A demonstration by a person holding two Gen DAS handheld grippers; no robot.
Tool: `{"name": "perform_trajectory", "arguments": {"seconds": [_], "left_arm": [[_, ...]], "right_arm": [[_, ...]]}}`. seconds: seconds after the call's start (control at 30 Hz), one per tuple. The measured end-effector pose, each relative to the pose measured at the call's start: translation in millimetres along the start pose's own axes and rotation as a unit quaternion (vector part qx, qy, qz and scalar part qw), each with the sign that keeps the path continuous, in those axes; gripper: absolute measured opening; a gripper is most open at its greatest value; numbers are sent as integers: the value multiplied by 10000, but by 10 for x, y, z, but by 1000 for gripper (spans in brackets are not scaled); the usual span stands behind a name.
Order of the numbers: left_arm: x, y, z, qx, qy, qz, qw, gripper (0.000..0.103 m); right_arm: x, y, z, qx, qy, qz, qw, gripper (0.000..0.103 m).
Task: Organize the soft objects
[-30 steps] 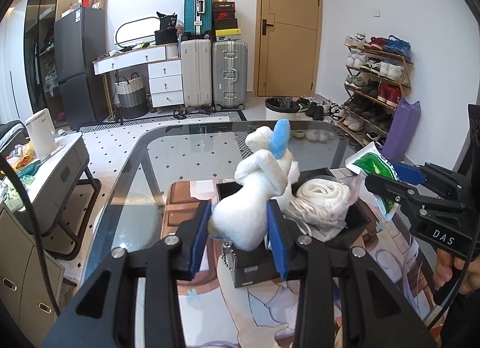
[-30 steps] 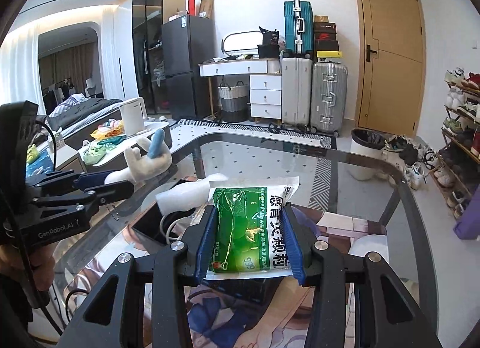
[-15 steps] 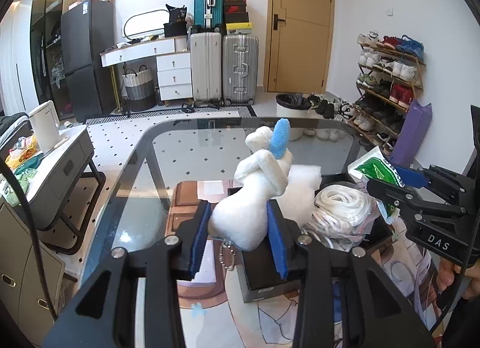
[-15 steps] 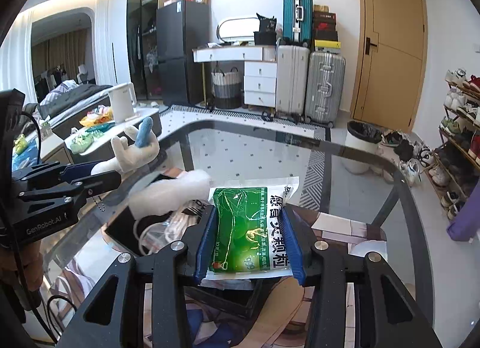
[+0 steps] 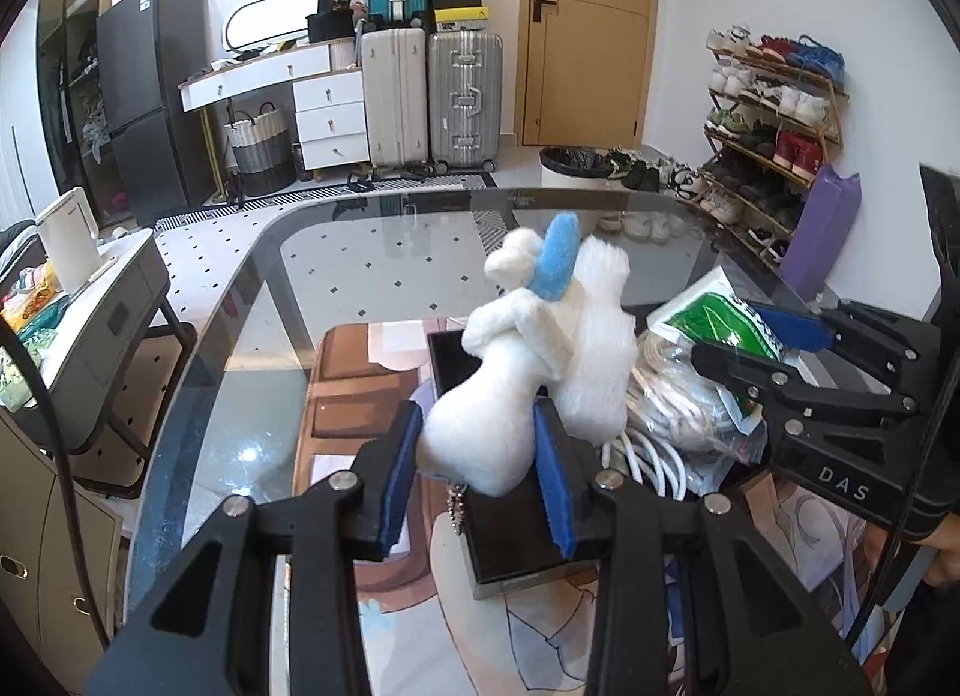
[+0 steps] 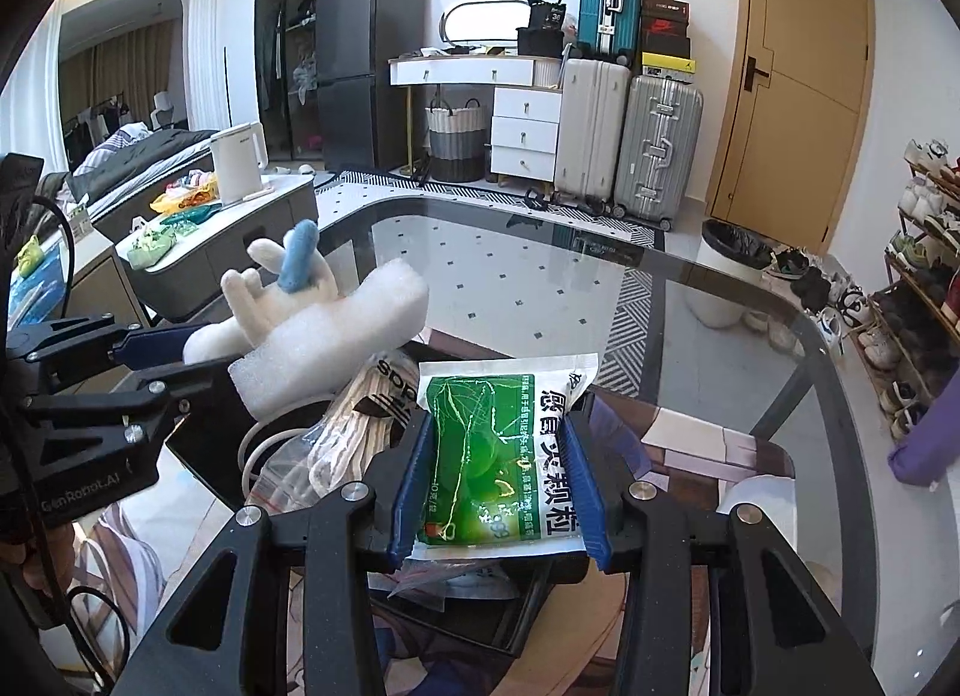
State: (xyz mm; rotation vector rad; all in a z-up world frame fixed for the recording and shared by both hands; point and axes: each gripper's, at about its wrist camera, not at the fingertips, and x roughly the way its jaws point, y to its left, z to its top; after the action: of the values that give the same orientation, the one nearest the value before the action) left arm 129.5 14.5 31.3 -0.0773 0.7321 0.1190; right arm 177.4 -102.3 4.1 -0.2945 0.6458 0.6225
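Tools (image 5: 477,450) over glass table (image 5: 240,444)

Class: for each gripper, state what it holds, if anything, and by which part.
Left gripper: the white plush toy, clamped across its thick lower body. Right gripper: the green packet, pinched by its two long side edges.

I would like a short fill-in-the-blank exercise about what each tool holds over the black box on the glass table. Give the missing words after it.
1. The left tool is shut on a white plush toy with a ____ ear.
2. The right tool is shut on a sealed packet whose main colour is ____.
3. Both things are held above a ____ box.
4. A block of white ____ leans out of that box.

Missing words: blue; green; black; foam
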Motion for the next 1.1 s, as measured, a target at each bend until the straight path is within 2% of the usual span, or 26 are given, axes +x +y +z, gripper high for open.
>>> {"name": "perform_trajectory", "arguments": {"seconds": [0.2, 0.37, 0.43, 0.5, 0.57, 0.63, 0.73, 0.83, 0.97, 1.1], "left_arm": [[58, -47, -11, 95, 119, -4, 9999, 35], [29, -56, -33, 197, 125, 23, 9997, 36], [-1, -60, -42, 207, 120, 12, 9997, 37], [-41, -66, -61, 207, 98, -40, 9997, 50], [-84, -76, -90, 267, 51, -5, 9996, 58], [-133, -92, -126, 331, 16, -2, 9995, 58], [-181, -87, -170, 320, 10, -29, 9995, 62], [-249, -68, -217, 266, -57, -29, 9996, 76], [-327, -51, -277, 178, -166, -34, 9997, 89], [-368, -57, -339, 133, -206, -39, 9997, 97]], "right_arm": [[46, 17, -10, -96, 60, -84, 9999, 43], [-2, 65, -24, -207, 0, -71, 9998, 54], [-47, 62, -30, -241, -66, -78, 9997, 63], [-101, 49, -35, -209, -134, -74, 9997, 67], [-171, 31, -43, -157, -235, -80, 9996, 71], [-242, 38, -59, -151, -330, -70, 9993, 81], [-363, 56, -100, -131, -485, -63, 9987, 89], [-492, 56, -159, -34, -653, -8, 9979, 99], [-653, 66, -258, 86, -884, 74, 9960, 102], [-743, 89, -359, 173, -1018, 103, 9946, 102]]}}
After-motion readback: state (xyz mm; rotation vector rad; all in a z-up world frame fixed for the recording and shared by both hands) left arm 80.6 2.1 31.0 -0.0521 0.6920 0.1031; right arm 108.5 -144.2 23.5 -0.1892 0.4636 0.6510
